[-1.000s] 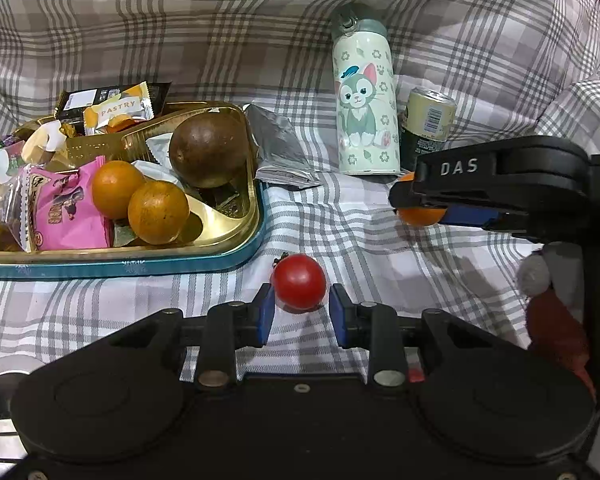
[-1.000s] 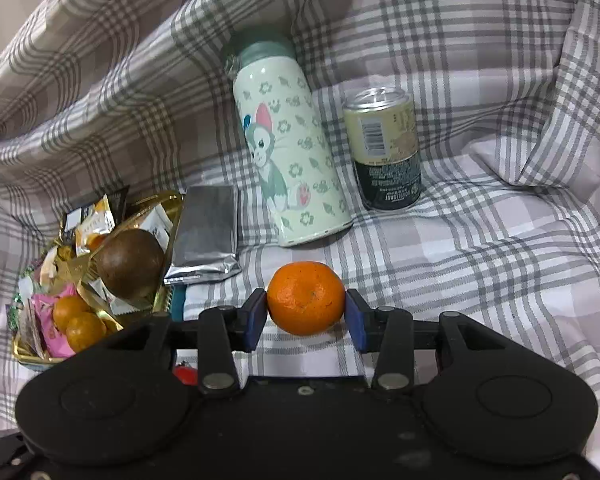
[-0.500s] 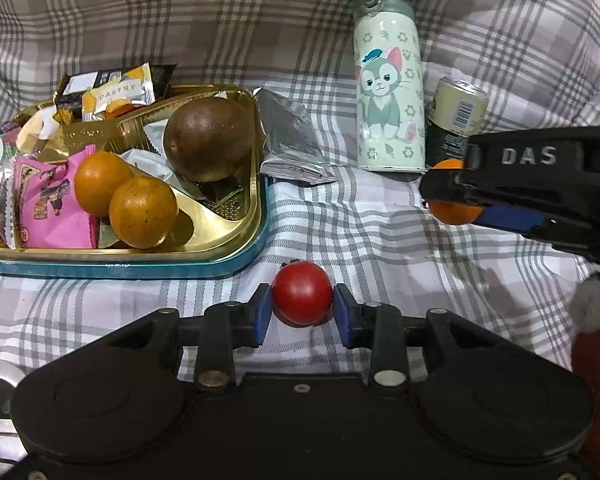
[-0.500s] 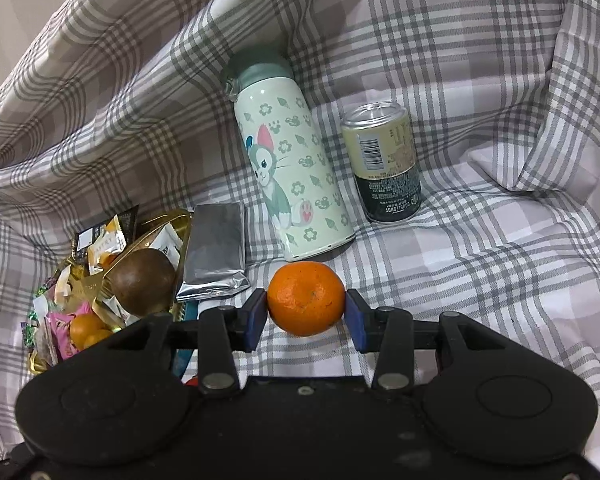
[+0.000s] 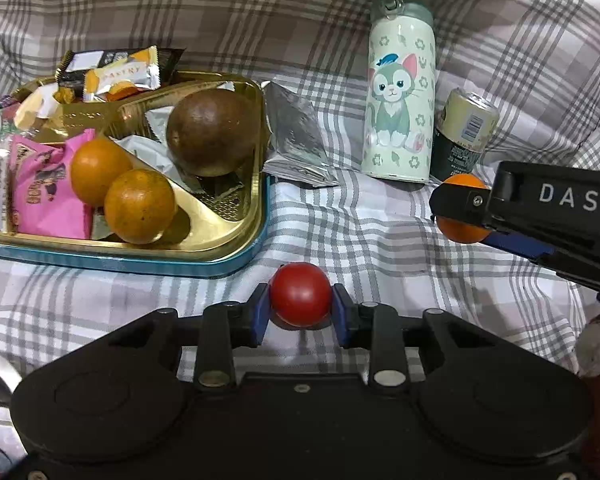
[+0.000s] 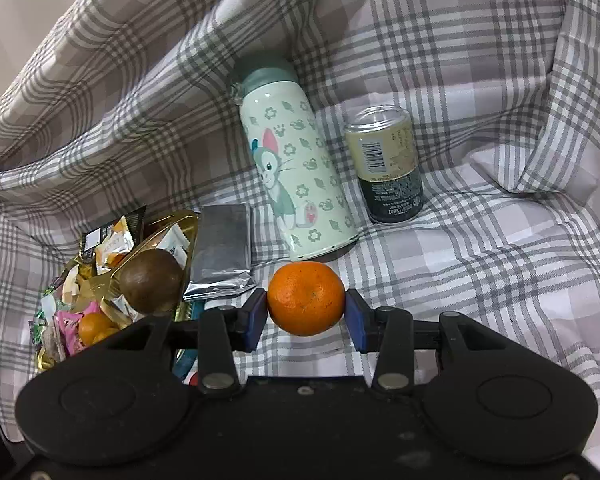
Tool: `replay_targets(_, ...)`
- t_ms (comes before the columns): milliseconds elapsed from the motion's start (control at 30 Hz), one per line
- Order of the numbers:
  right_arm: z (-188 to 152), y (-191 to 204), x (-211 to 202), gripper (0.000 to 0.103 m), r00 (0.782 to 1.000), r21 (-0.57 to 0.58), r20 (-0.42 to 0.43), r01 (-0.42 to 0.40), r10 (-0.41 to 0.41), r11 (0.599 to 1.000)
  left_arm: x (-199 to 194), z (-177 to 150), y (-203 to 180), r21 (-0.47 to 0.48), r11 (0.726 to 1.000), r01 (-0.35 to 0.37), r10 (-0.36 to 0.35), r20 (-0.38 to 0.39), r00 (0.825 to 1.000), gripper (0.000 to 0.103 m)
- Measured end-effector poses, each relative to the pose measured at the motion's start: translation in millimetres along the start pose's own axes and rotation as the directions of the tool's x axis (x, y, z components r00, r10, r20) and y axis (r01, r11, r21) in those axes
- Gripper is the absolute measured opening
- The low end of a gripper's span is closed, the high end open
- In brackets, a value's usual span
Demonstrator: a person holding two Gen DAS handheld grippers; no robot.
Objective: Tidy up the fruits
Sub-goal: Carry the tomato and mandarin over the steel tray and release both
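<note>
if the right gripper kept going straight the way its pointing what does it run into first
Probably the cat bottle. The right gripper, shut on the orange, points at its base just past the fruit. Depth is hard to judge, but only checked cloth shows between.

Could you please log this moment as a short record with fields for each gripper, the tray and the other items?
left gripper: shut on a red tomato
right gripper: shut on an orange
tray: gold, holds two small oranges, a brown round fruit and snack packets
bottle: cat print, standing beside the can
foil packet: lies against the tray's right edge
surface: checked cloth
</note>
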State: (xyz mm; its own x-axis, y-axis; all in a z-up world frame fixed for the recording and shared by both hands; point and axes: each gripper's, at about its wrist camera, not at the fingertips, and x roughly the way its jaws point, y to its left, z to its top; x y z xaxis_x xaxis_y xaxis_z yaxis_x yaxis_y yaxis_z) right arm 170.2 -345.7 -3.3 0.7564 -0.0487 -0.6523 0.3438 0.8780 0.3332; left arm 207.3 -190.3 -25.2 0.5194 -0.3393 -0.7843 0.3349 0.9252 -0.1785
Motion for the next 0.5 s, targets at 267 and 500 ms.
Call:
replay_targets(267,-2,4,-8,0.044,0.999,-0.018,0.003,-0.034,0.034,0.999,-23,-6,4,-0.003,1.000,-0.012,0.012,0.016,1.000,0.040)
replay_targets(500,-9,20,-15,0.044,0.996,-0.062,0.000,-0.083,0.084,0.995,-57,-19,21,-0.037,0.997,-0.065,0.067,0.054,0.996,0.040)
